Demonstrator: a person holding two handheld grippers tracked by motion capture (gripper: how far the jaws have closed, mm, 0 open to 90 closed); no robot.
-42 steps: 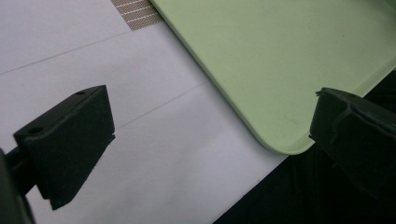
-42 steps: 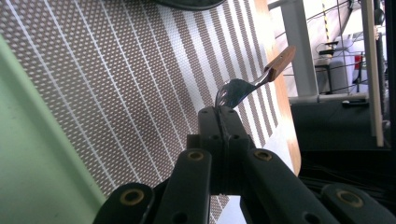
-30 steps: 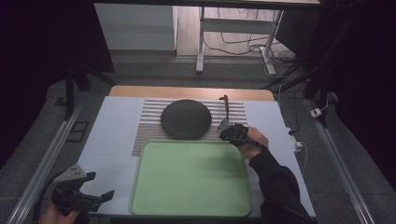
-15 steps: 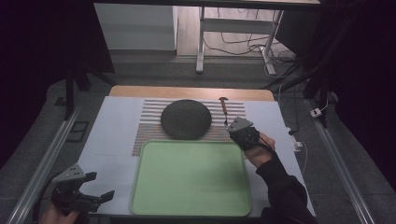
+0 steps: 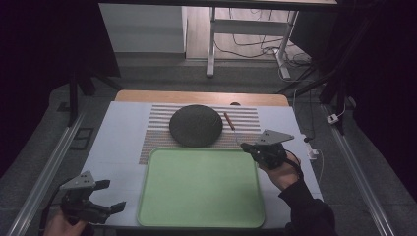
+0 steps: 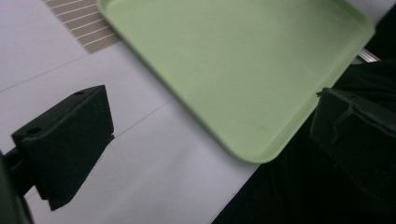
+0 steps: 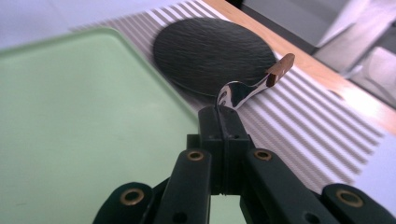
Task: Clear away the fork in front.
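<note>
The left claw (image 5: 105, 195) is held with its jaws spread wide over the counter (image 5: 118, 147), near the front left corner of the green tray (image 5: 201, 189). Behind the tray, 1 dark round plate (image 5: 195, 125) lies on the striped mat (image 5: 246, 118). At the tray's right rear corner, the right claw (image 5: 246, 146) is clamped on the bowl of a spoon (image 7: 247, 84), whose brown handle points away over the mat.

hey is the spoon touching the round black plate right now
Apart. In the right gripper view the right tongs hold the spoon by its bowl, lifted, its handle past the plate's edge; the high view shows striped mat between them.
</note>
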